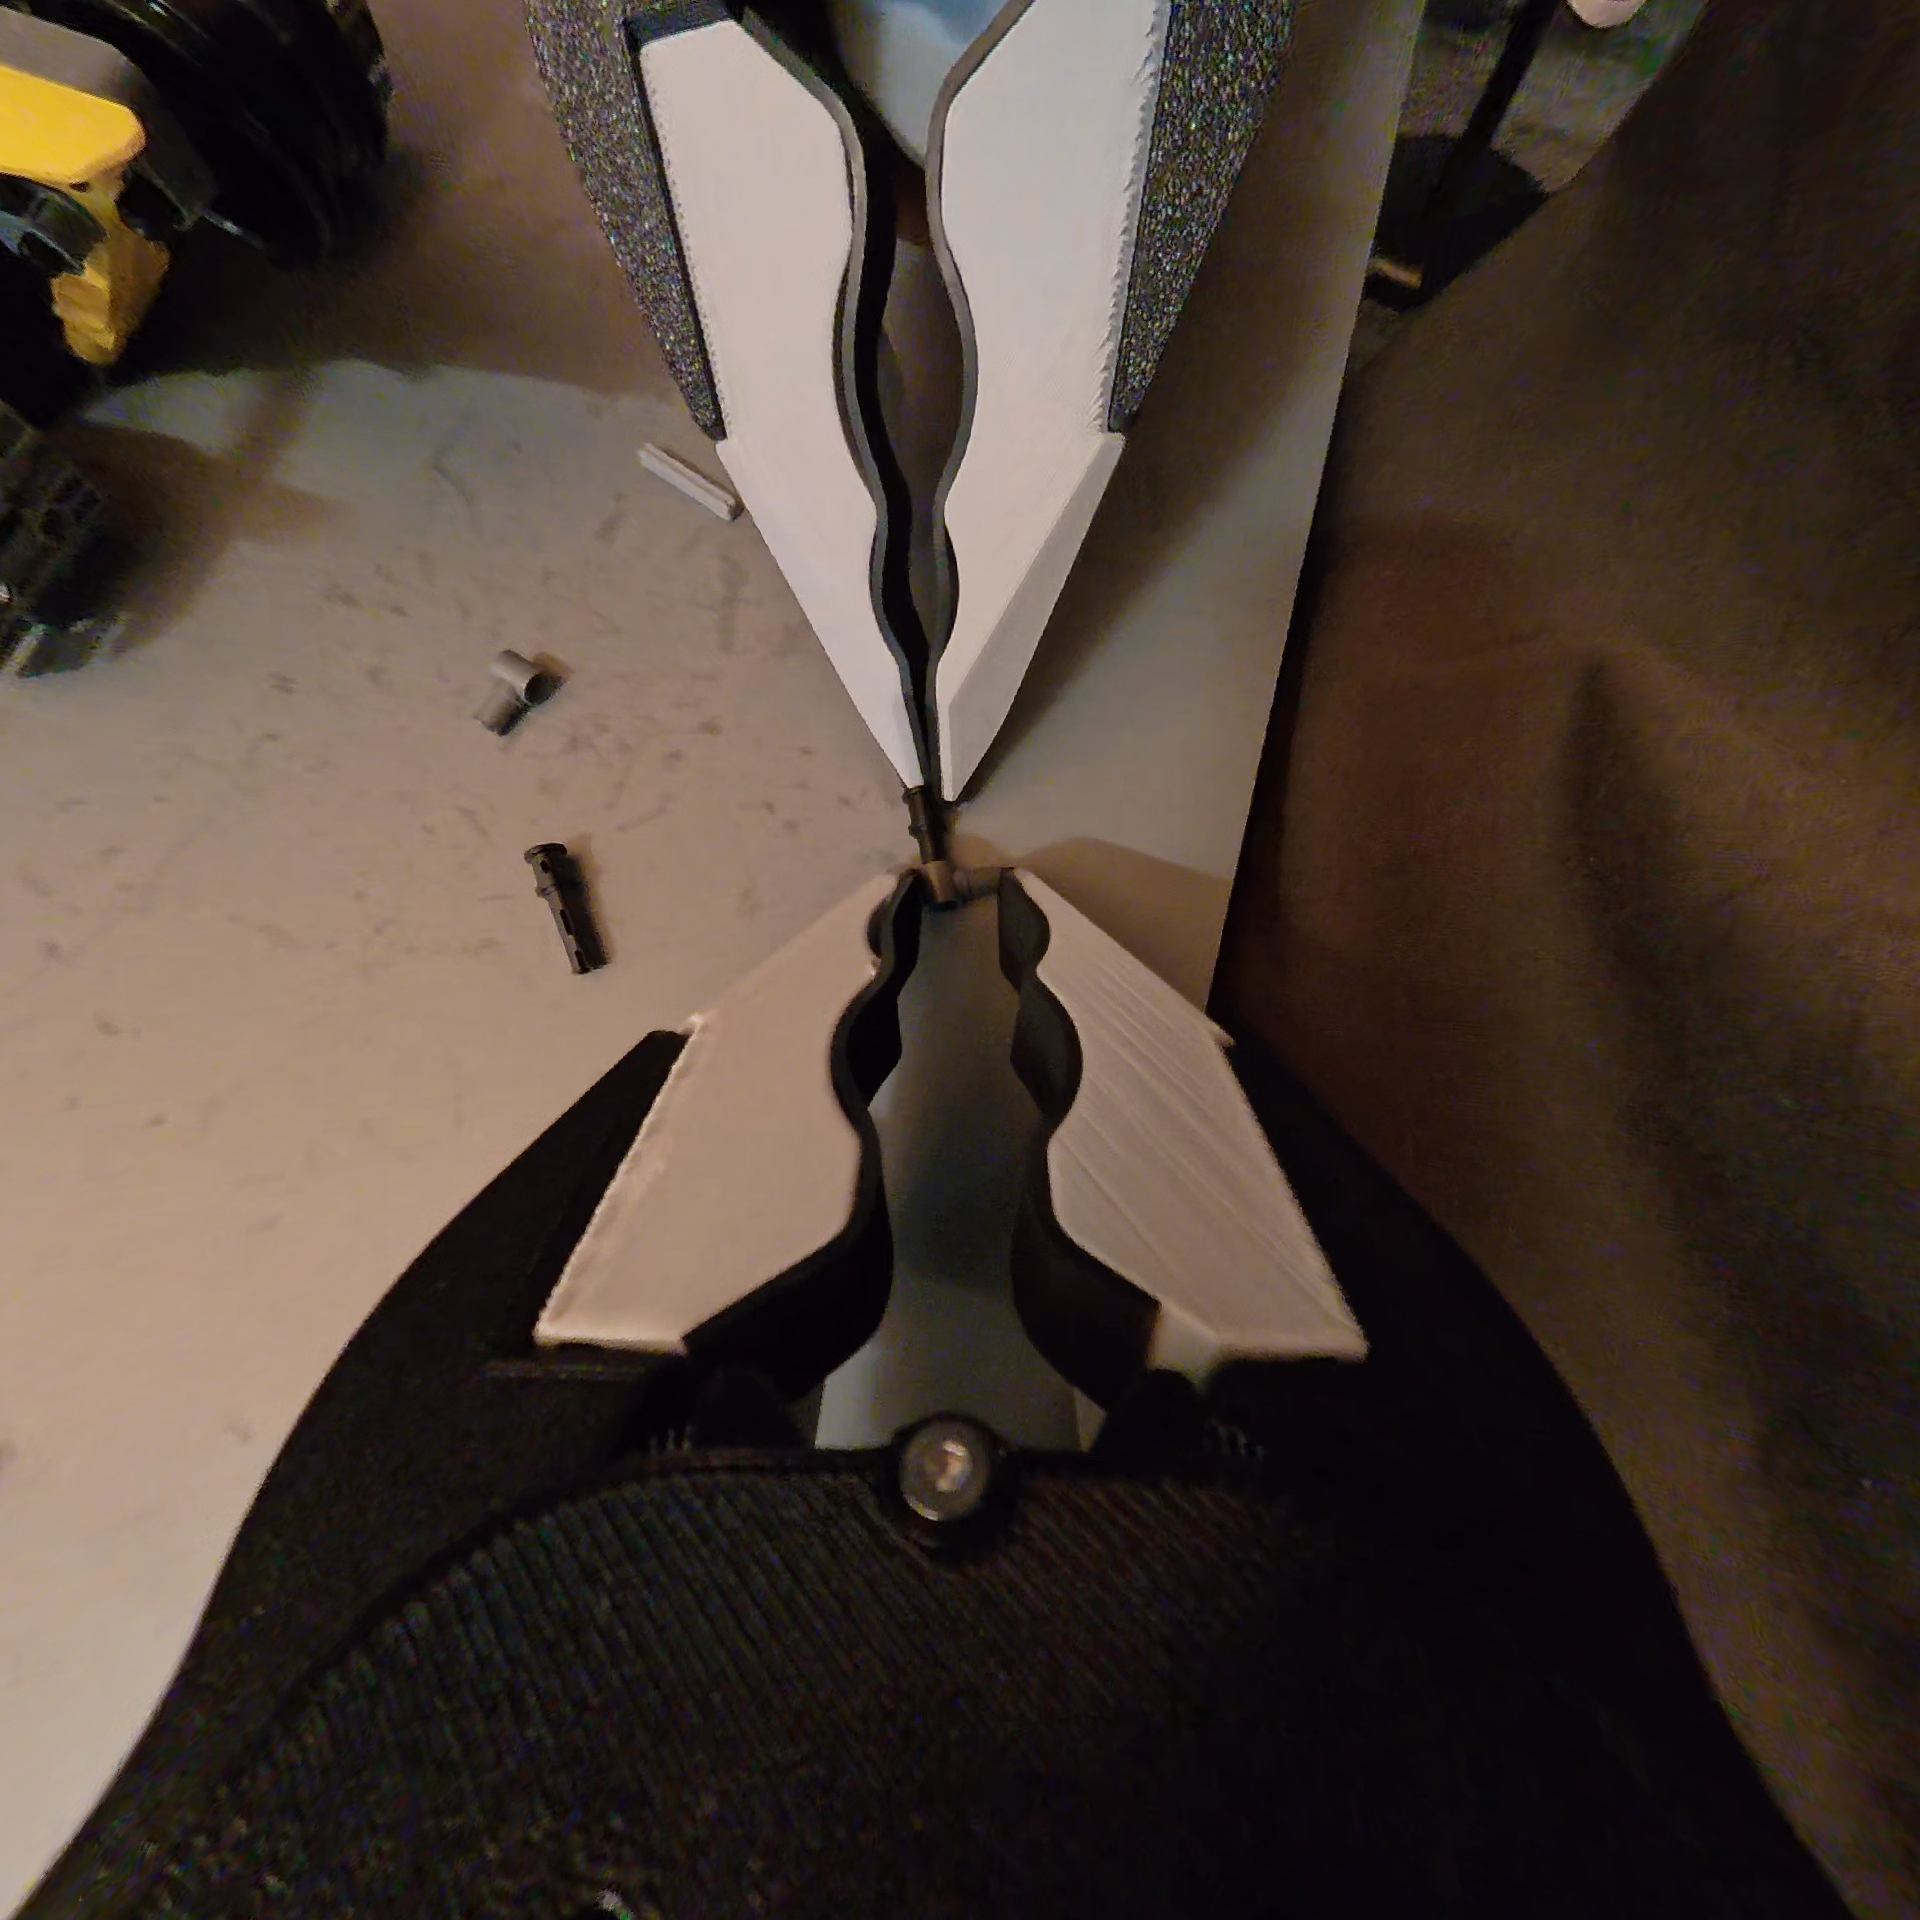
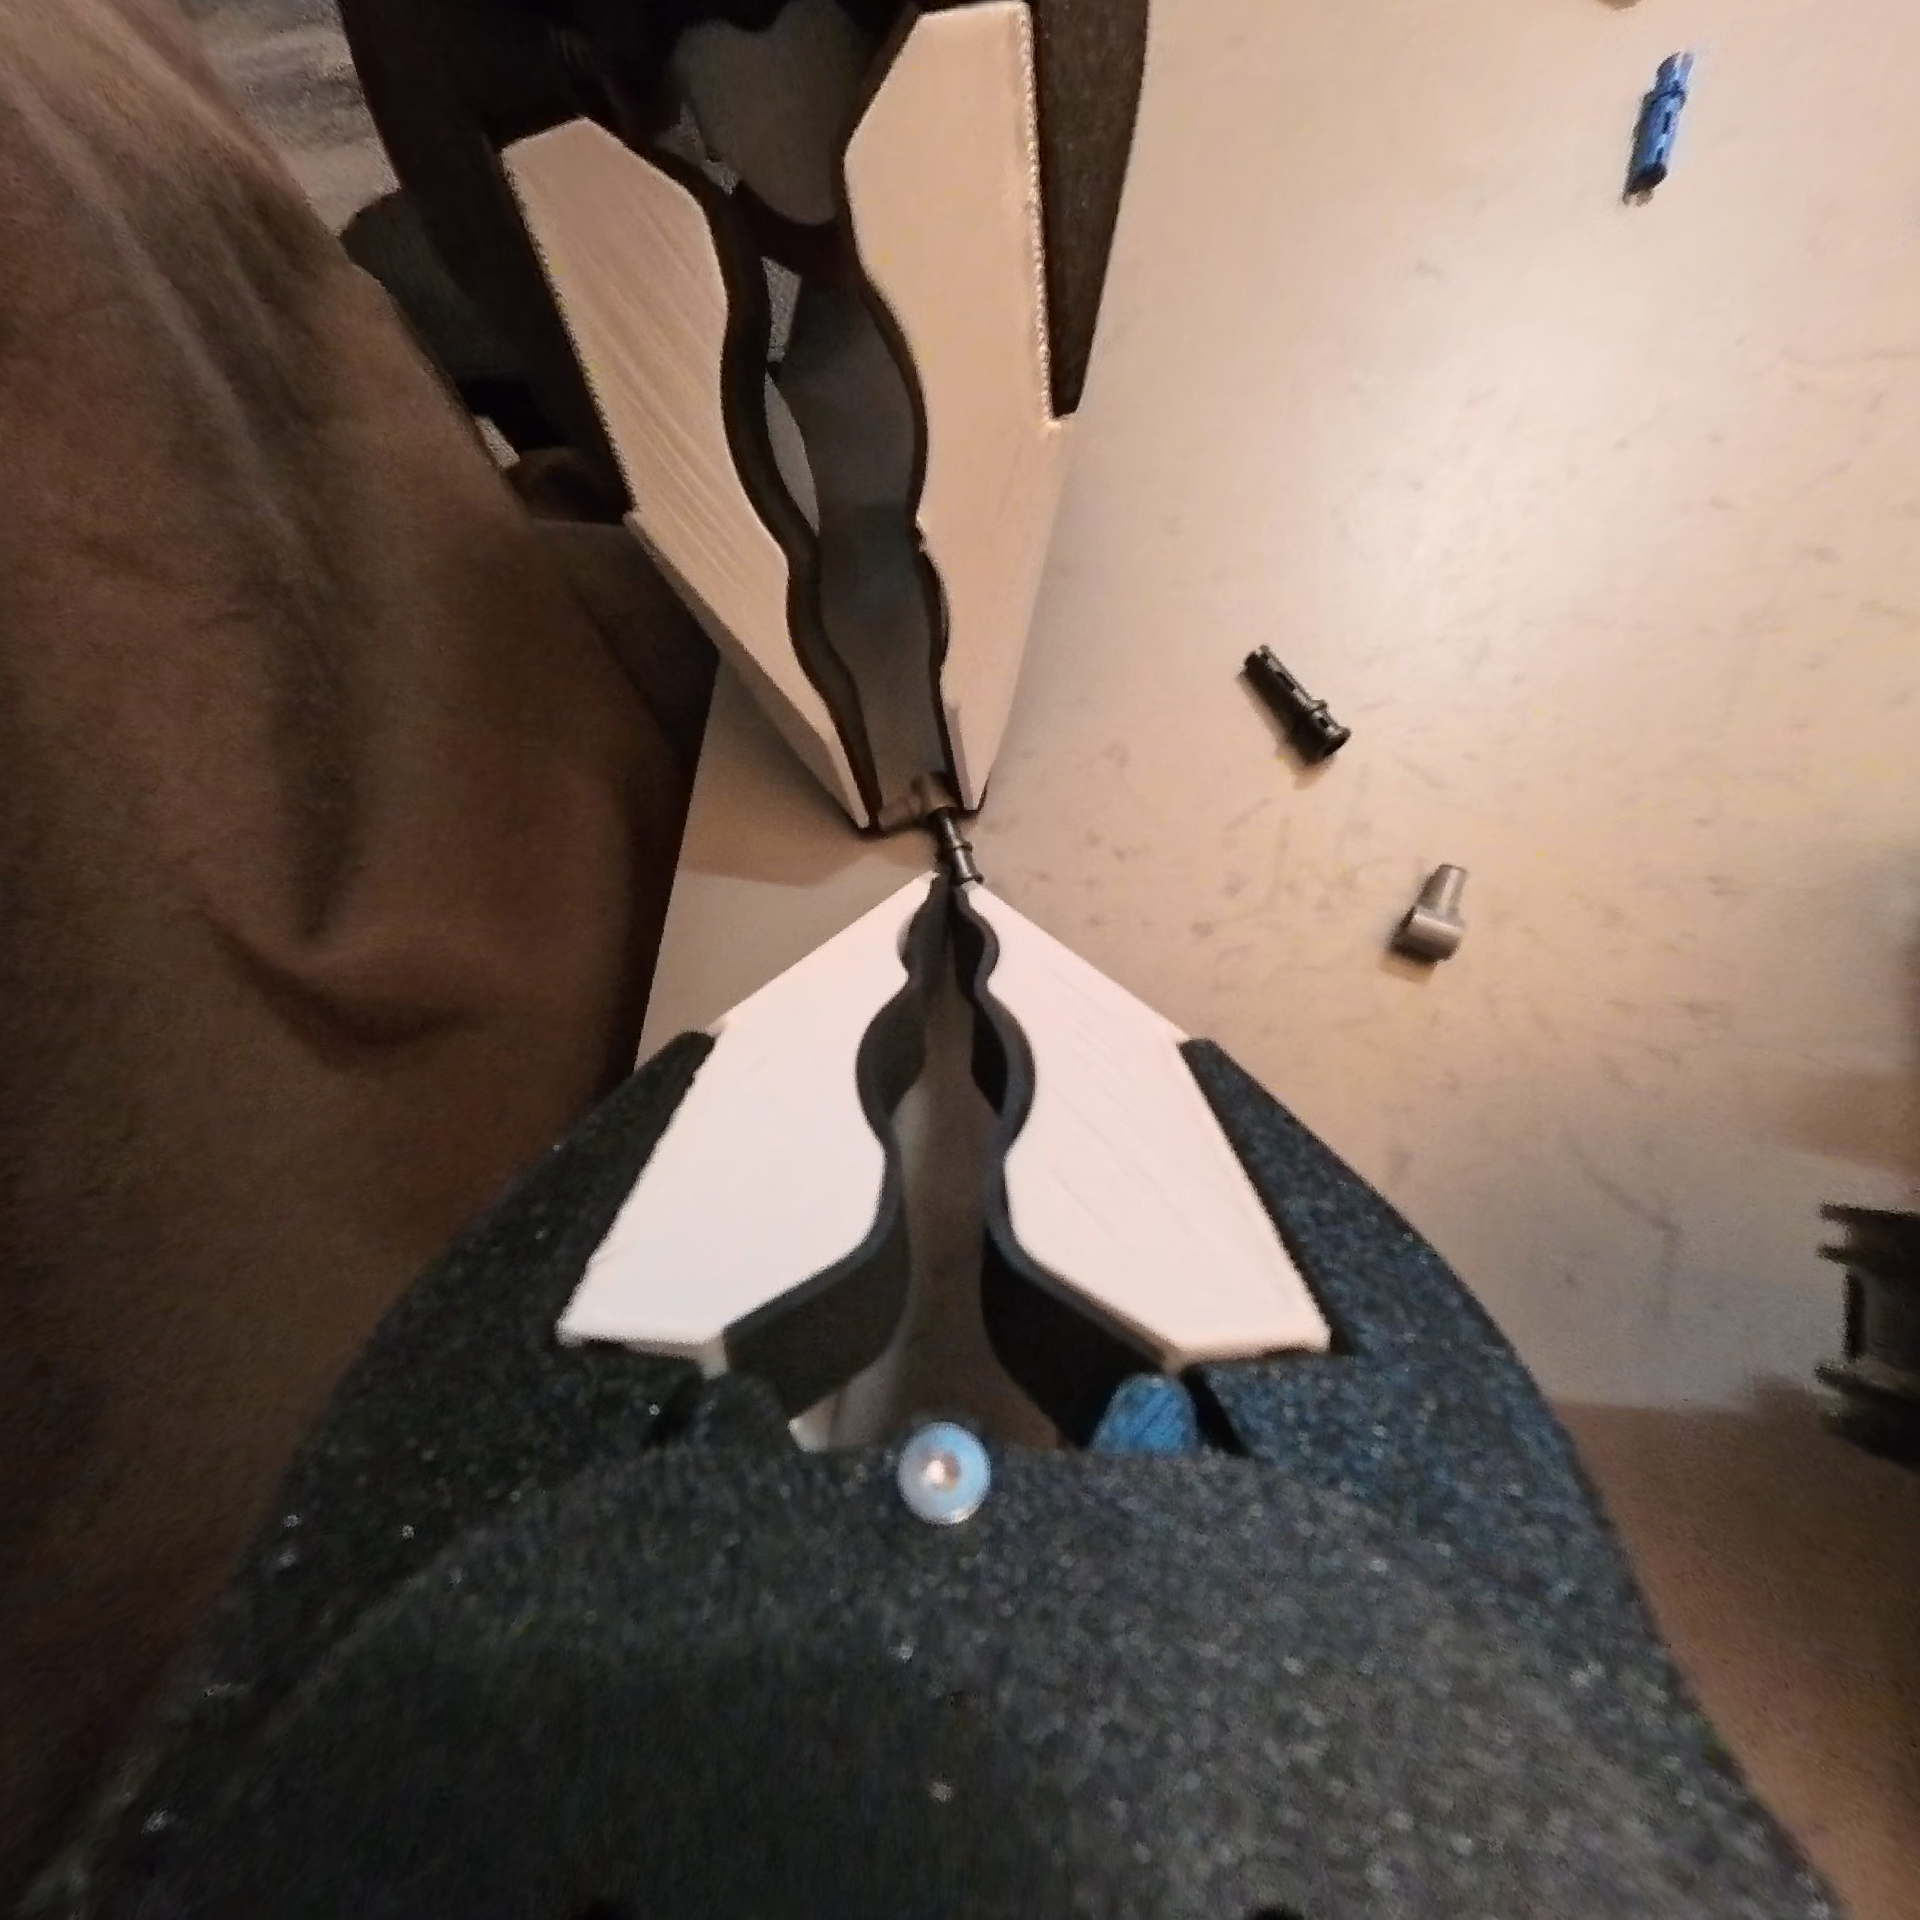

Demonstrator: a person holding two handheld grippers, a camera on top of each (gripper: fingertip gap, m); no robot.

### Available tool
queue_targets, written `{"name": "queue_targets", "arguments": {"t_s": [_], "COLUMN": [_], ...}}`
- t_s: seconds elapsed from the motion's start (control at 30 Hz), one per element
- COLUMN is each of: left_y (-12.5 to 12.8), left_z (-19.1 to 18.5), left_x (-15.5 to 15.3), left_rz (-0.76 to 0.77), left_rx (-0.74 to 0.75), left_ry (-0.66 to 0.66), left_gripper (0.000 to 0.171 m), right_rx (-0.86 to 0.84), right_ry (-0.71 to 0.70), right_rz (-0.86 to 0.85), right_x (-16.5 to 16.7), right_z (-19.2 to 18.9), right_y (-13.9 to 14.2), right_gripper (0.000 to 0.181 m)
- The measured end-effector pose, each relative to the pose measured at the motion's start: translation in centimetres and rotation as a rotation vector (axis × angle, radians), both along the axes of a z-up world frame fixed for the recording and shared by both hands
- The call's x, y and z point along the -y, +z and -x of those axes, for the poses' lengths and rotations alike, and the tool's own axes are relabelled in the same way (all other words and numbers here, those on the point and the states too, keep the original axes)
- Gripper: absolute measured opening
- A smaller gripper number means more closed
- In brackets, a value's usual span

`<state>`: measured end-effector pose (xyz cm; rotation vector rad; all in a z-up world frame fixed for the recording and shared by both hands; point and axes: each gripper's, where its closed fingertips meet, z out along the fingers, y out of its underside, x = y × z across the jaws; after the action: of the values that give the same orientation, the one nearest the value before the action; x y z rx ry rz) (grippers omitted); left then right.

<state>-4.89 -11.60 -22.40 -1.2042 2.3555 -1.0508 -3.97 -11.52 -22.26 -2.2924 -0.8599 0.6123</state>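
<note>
In the left wrist view my left gripper (image 1: 951,883) is shut at its tips on a small grey connector (image 1: 958,885). My right gripper (image 1: 928,792) comes in from the top, tip to tip with it, shut on a short black pin (image 1: 925,831). The pin's free end meets the grey connector. The right wrist view shows the same from the other side. There my right gripper (image 2: 952,885) holds the black pin (image 2: 954,850), and the left gripper (image 2: 923,812) holds the grey connector (image 2: 923,795). Both are held just above the white table's (image 1: 260,1091) edge.
A loose black pin (image 1: 566,909) (image 2: 1294,707), a grey connector (image 1: 516,691) (image 2: 1432,912) and a grey bar (image 1: 691,480) lie on the table. A blue pin (image 2: 1662,125) lies farther off. A yellow and black wheeled model (image 1: 94,208) stands at the back. Brown cloth (image 1: 1610,831) borders the table edge. My left and right fingertips are right by each other.
</note>
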Motion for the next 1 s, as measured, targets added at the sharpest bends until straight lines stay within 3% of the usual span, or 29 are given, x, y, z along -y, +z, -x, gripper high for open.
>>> {"name": "queue_targets", "arguments": {"t_s": [0.33,0.53,0.67,0.77,1.0], "left_y": [0.0,0.0,0.0,0.0,0.8], "left_z": [0.0,0.0,0.1,0.2,-0.3], "left_x": [0.0,0.0,-0.3,-0.6,-0.1], "left_rz": [0.015,0.051,0.023,0.019,0.158], "left_rx": [-0.010,-0.033,-0.010,-0.005,-0.004], "left_ry": [-0.010,0.045,0.110,0.158,0.315], "left_gripper": [0.011,0.014,0.015,0.015,0.021], "right_rx": [-0.058,0.029,0.001,-0.043,-0.014], "right_ry": [-0.003,-0.009,-0.092,-0.199,-0.377], "right_rz": [0.038,-0.018,-0.037,-0.032,-0.176], "right_x": [-0.6,-0.6,-0.7,-0.6,0.0], "right_z": [0.2,0.0,-0.2,-0.4,-0.1], "right_y": [0.0,0.0,0.0,0.5,1.6], "right_gripper": [0.000,0.000,0.001,0.029,0.036]}}
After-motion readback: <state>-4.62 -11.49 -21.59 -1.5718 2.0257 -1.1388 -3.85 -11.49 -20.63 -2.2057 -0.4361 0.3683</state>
